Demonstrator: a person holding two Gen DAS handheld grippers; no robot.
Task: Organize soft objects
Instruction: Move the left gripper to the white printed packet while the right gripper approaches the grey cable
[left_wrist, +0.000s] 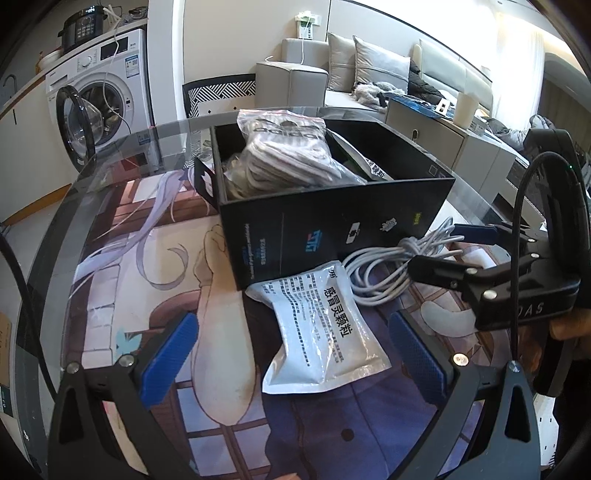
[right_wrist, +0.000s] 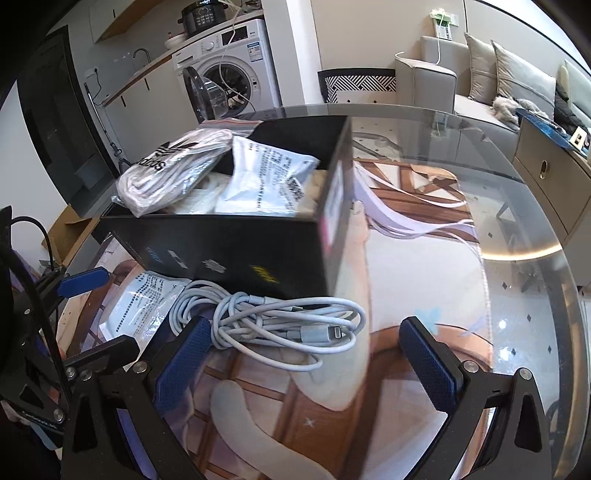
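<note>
A black box (left_wrist: 332, 221) (right_wrist: 221, 251) stands on the glass table and holds a clear bag of white socks (left_wrist: 284, 155) (right_wrist: 170, 173) and a white printed pouch (right_wrist: 266, 181). A second white pouch (left_wrist: 325, 328) (right_wrist: 144, 306) lies in front of the box, between the fingers of my open left gripper (left_wrist: 295, 354). A coiled grey cable (left_wrist: 388, 269) (right_wrist: 273, 321) lies beside it against the box. My right gripper (right_wrist: 306, 365) (left_wrist: 443, 251) is open, its left pad by the cable.
The round glass table (right_wrist: 517, 258) covers a printed mat (left_wrist: 140, 258). Beyond it stand a washing machine (left_wrist: 107, 92) with its door open, a chair (left_wrist: 221, 92), a sofa (left_wrist: 351, 74) and a cabinet (left_wrist: 443, 136).
</note>
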